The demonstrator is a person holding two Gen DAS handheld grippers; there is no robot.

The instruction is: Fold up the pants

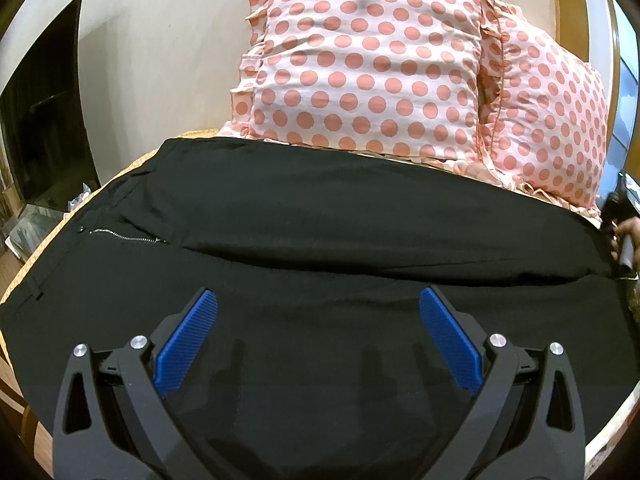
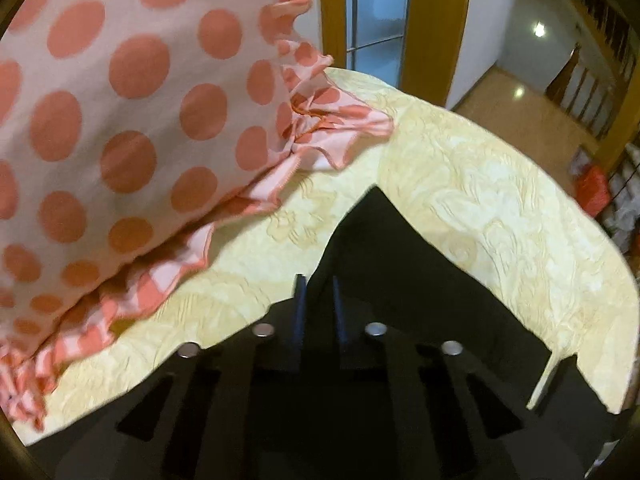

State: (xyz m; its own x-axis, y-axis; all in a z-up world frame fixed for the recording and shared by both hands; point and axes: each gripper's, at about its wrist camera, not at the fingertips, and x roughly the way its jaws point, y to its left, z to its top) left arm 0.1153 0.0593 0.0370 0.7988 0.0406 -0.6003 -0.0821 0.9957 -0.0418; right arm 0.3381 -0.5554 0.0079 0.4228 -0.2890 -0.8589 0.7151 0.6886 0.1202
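Waistband end: the zip (image 1: 126,236) and button are seen at the left of the left wrist view, where the pants (image 1: 320,220) are laid across the bed, flat and lengthwise, with the two legs side by side.
Left gripper (image 1: 318,320): held wide open above the near leg; nothing is gripped, and both blue pads (image 1: 186,344) are seen bare.
Pillows: two spotted pillows (image 1: 368,60) are propped beyond the far leg, just touching or overlapping its upper edge.
Right gripper (image 2: 318,304): the fingers are drawn nearly together around a dark fold of the pants (image 2: 384,264) at the hem end; the cloth is judged to be pinched, since it rises to a peak between them. This view is blurred.
Bed cover (image 2: 480,200): yellow, patterned, exposed around the lifted cloth; a spotted pillow (image 2: 120,120) lies close on the left.
Step in hand: the first fold is judged to be under way, with the hem end raised by the right gripper and the rest not yet folded.
Next move: the left gripper would need to be closed on the pants or pressed down to anchor them, while the hem is carried toward the waistband.
Risk: the pillow frill may be caught.
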